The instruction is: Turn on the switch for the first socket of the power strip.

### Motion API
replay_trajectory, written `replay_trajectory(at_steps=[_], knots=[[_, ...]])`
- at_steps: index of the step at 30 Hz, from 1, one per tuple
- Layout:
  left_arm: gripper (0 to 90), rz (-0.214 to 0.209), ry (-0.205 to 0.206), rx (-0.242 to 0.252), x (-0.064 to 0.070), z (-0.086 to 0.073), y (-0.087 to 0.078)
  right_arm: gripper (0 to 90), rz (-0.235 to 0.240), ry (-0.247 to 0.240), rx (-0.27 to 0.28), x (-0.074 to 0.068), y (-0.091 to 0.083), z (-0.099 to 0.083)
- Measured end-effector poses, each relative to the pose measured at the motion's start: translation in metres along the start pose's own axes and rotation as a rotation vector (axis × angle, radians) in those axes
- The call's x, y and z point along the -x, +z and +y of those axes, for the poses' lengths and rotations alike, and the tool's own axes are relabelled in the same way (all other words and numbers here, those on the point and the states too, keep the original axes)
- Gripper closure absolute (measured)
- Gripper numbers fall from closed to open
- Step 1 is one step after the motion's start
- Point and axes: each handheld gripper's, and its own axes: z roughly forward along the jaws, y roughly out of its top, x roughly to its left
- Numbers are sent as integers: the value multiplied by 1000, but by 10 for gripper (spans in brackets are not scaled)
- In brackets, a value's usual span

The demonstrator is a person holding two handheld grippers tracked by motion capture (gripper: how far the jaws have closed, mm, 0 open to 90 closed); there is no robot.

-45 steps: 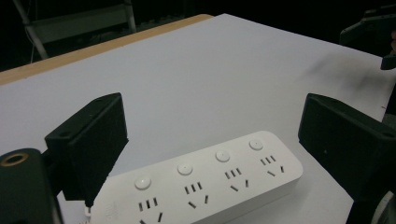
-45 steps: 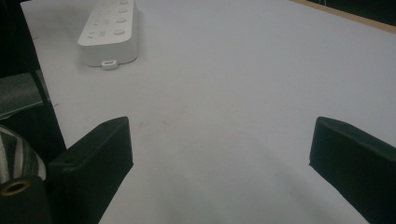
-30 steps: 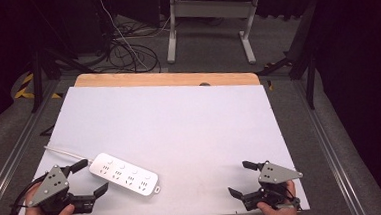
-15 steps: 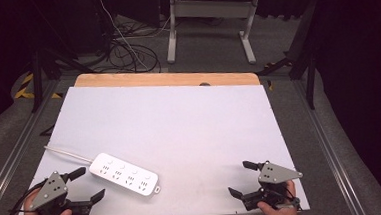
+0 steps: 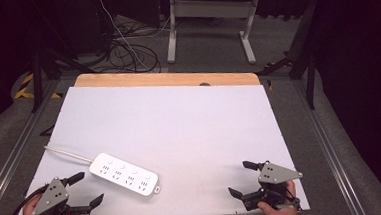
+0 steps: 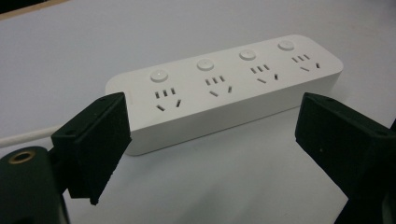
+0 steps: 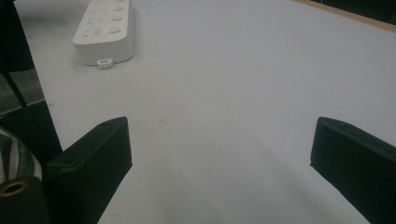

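Observation:
A white power strip with several sockets lies flat at the front left of the white table top; its white cord runs off to the left. My left gripper is at the front left corner, open, jaws spread toward the strip and apart from it. Through the left gripper view the strip lies just beyond the wide jaws. My right gripper rests at the front right edge, open, with bare table between its jaws. The right gripper view has the strip far off at the upper left.
A wooden strip edges the table's far side. Beyond it on the floor are a tangle of cables and a grey stand's legs. Metal rails flank the table.
My left gripper has drawn back toward the front left corner, away from the power strip. The right gripper and the strip have stayed put.

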Motion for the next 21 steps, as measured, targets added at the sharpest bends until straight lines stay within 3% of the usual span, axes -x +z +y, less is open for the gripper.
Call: replay_trajectory(at_steps=[6,21], knots=[[116,-4,-43,41,2,2,0,59,1,0,-3,0,1,0],[115,30,-51,60,1,0,-6,59,1,-2,-5,0,2,1]])
